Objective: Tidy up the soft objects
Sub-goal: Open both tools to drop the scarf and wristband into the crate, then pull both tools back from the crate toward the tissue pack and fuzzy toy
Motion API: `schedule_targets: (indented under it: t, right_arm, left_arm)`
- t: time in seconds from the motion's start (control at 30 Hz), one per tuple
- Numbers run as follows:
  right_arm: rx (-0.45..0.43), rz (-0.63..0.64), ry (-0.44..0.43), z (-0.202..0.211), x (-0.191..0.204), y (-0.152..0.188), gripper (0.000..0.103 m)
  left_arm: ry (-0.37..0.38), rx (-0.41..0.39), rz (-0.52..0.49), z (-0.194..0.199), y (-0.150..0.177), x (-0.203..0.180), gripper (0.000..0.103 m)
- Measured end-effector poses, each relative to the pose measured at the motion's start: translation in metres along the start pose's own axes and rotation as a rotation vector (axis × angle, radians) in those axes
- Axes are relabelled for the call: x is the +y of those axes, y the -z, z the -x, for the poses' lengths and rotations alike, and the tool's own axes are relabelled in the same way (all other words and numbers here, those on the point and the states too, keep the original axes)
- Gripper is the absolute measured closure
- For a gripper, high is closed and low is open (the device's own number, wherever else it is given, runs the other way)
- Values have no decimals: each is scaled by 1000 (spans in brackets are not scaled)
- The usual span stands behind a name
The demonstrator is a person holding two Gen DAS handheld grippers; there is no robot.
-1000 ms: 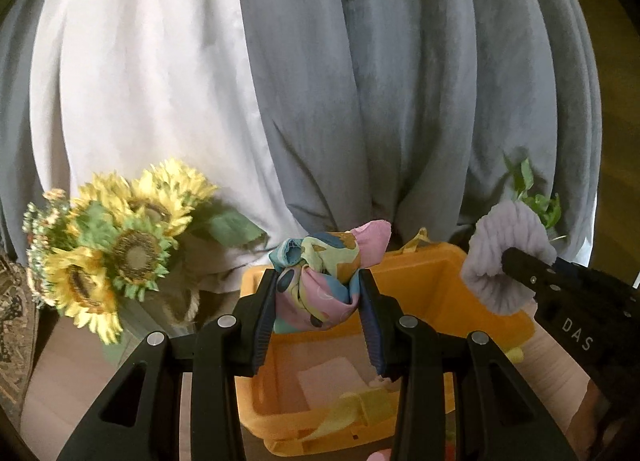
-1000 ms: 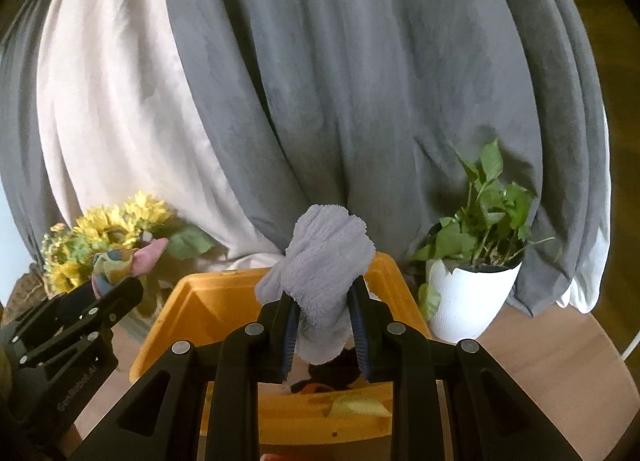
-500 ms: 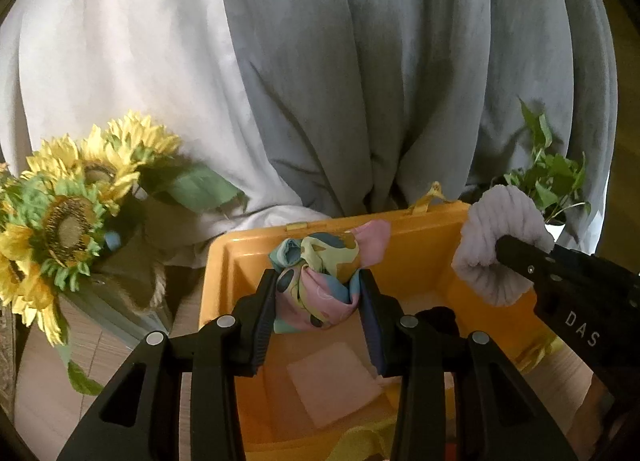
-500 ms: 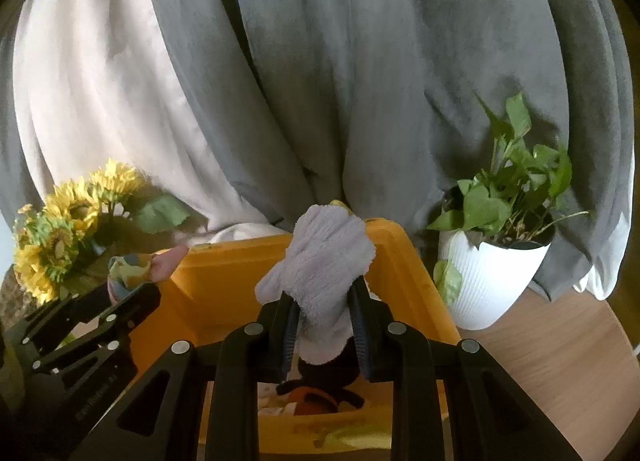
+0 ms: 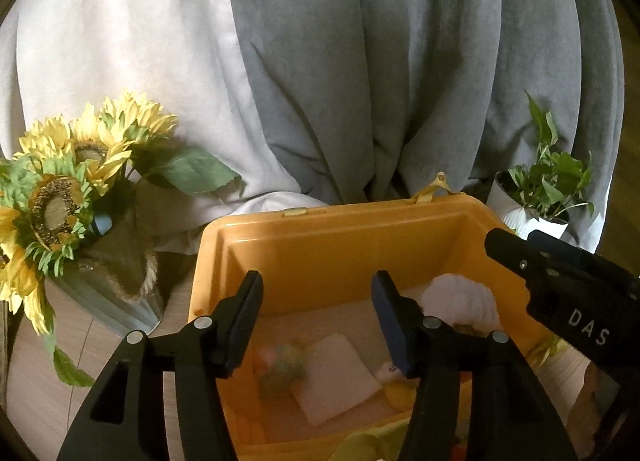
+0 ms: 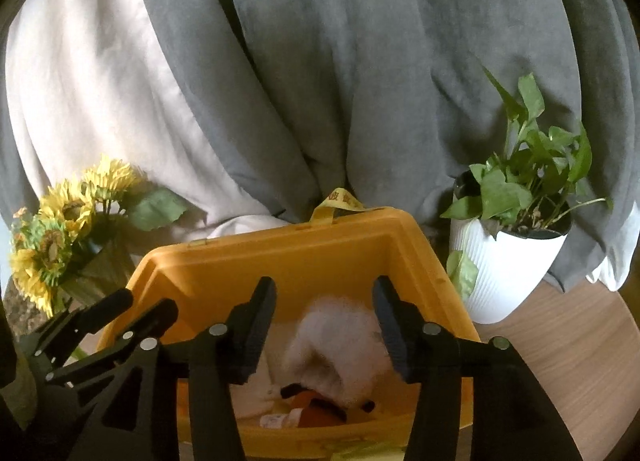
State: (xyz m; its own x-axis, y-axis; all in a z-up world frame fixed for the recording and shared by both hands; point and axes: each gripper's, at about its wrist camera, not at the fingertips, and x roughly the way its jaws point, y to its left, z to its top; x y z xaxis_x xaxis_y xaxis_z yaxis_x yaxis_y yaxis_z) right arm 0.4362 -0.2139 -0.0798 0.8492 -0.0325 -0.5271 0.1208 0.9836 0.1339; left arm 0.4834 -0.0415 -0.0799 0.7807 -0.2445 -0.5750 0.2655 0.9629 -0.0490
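An orange bin (image 5: 320,237) stands in front of me; it also shows in the right wrist view (image 6: 280,261). My left gripper (image 5: 316,301) is open and empty over the bin. The colourful scarf bundle (image 5: 282,367) is blurred inside the bin below it, beside a pale folded cloth (image 5: 336,377). My right gripper (image 6: 324,309) is open and empty over the bin's right half. The fluffy grey-white cloth (image 6: 336,345) lies blurred in the bin under it; it also shows in the left wrist view (image 5: 460,301).
Artificial sunflowers in a burlap wrap (image 5: 72,189) stand left of the bin. A white pot with a green plant (image 6: 516,237) stands right of it on the wooden table (image 6: 560,341). Grey and white curtains (image 5: 360,61) hang behind. Small yellow and orange items (image 6: 312,409) lie in the bin.
Both grippers have opened. The scarf bundle and the fluffy cloth have dropped from the fingers into the bin. Both grippers have moved closer over the bin.
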Motion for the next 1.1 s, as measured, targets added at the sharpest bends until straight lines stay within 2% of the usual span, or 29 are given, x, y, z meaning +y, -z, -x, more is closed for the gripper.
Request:
schedule_targets:
  t: [0.67, 1.1]
  right_arm:
    - [-49, 6, -2, 49, 6, 5, 47]
    - [-74, 20, -16, 92, 12, 18, 47]
  left_arm:
    - [-30, -67, -13, 59, 5, -4, 45]
    - [-49, -78, -13, 106, 25, -8, 44]
